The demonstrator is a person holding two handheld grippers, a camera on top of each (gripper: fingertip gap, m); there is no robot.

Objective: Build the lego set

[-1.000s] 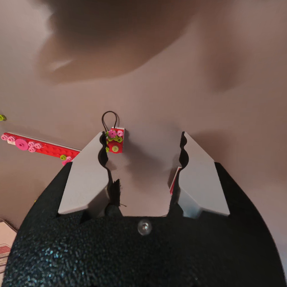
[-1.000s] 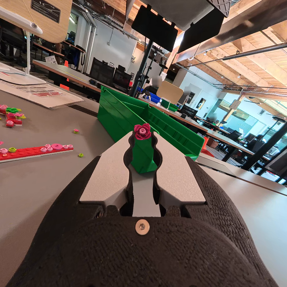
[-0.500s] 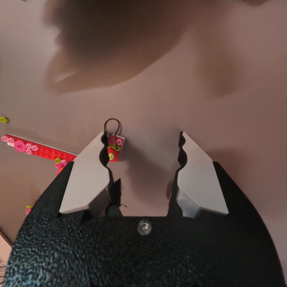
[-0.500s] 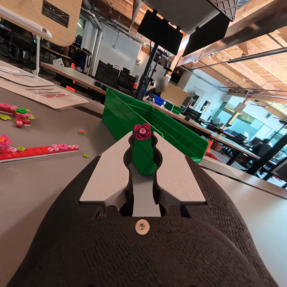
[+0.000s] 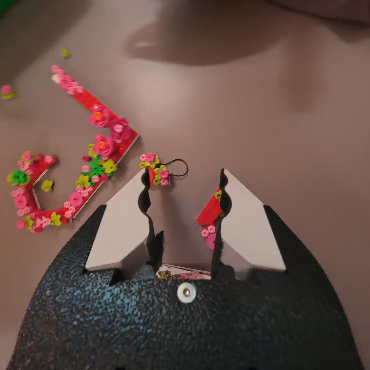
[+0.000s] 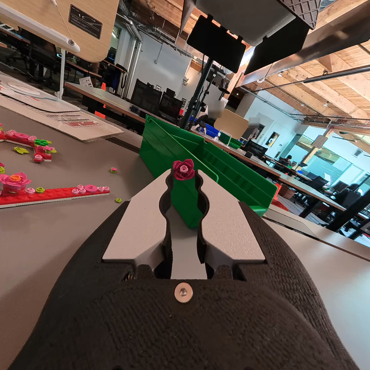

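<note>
Behind my table [image 6: 66, 230], a grey matte top in an open workshop with timber ceiling beams, a wooden panel carries a black label [image 6: 85, 24] and a printed sheet [image 6: 66, 124] lies flat. My right gripper [image 6: 183, 172] is clenched on a dark pink flower piece [image 6: 183, 169], with a green bin [image 6: 236, 176] just beyond. Only my left wrist view shows the red flowered frame sections [image 5: 94, 166] and a small red piece with a black loop [image 5: 161, 176]; my left gripper [image 5: 183, 174] hangs released above them.
</note>
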